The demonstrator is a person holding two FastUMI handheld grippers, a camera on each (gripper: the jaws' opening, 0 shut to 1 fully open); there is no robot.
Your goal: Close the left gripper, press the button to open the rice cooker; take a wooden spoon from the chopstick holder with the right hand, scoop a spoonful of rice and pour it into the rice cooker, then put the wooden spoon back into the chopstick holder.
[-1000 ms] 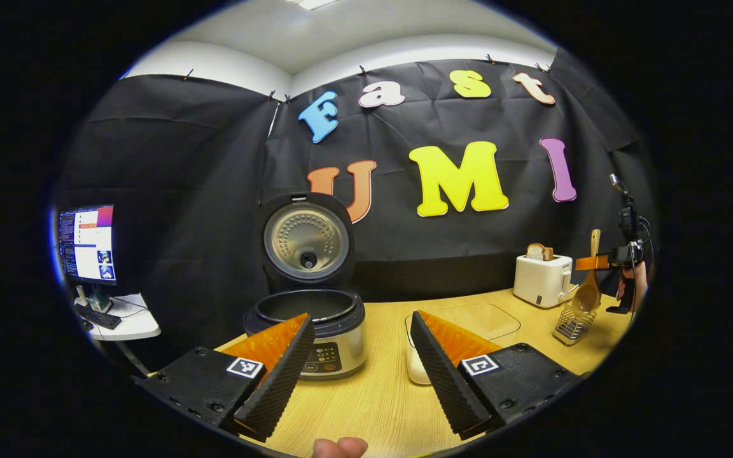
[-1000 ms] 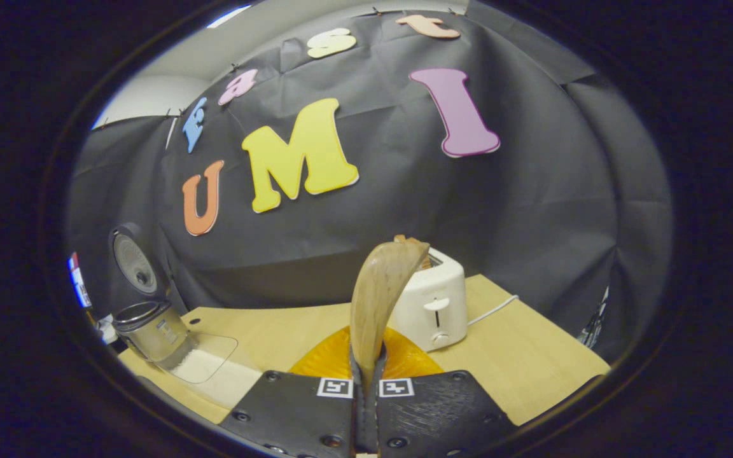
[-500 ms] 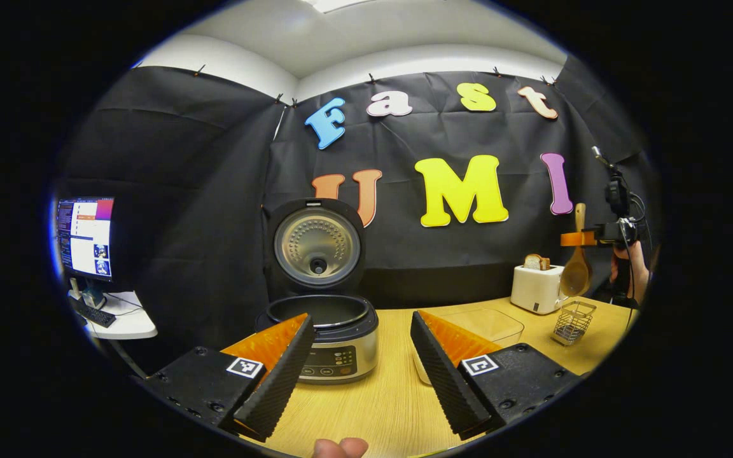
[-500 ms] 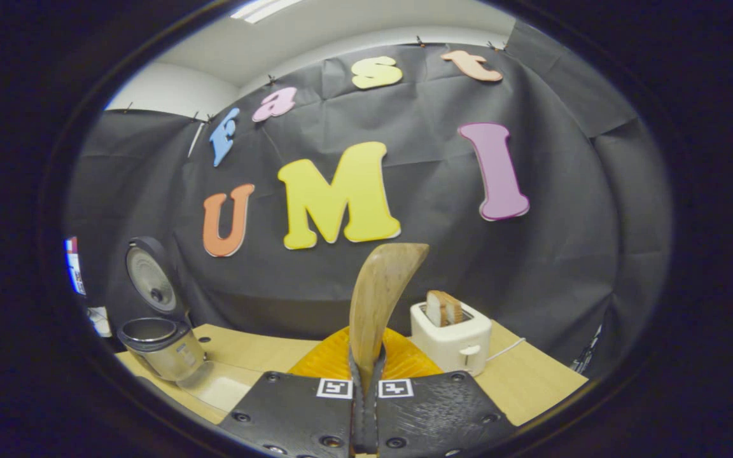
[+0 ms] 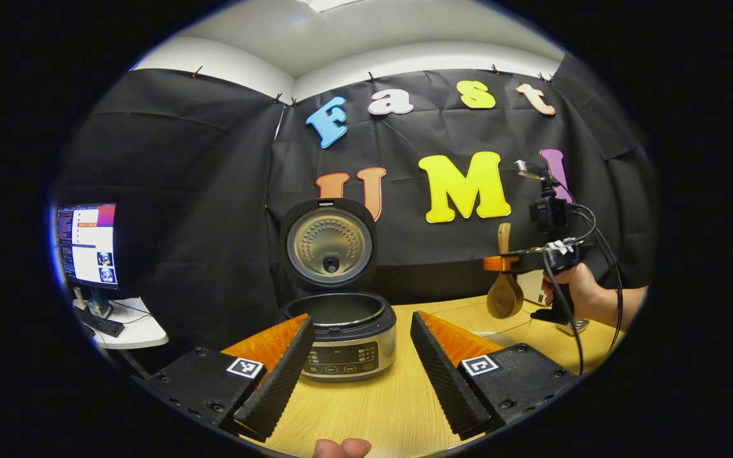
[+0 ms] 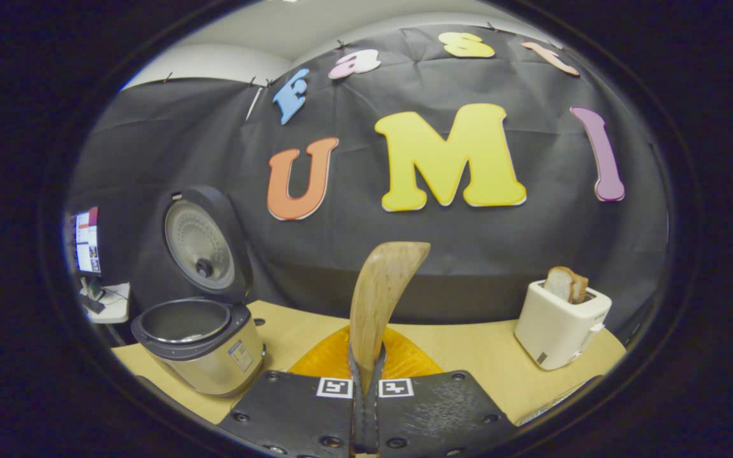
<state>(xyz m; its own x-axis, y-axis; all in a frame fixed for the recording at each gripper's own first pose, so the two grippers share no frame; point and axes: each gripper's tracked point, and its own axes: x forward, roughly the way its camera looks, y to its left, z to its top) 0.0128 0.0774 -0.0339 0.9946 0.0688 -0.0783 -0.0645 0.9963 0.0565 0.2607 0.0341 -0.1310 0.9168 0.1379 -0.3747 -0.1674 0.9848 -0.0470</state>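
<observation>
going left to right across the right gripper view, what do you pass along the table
monitor → rice cooker, lid up → wooden spoon held in the right gripper → toaster with bread in it

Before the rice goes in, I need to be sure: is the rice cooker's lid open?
Open. The rice cooker's lid stands upright behind the exposed inner pot.

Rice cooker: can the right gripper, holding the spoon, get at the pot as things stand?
Probably yes. The lid stands open, and the right gripper holds the spoon in open air beside the cooker.
</observation>
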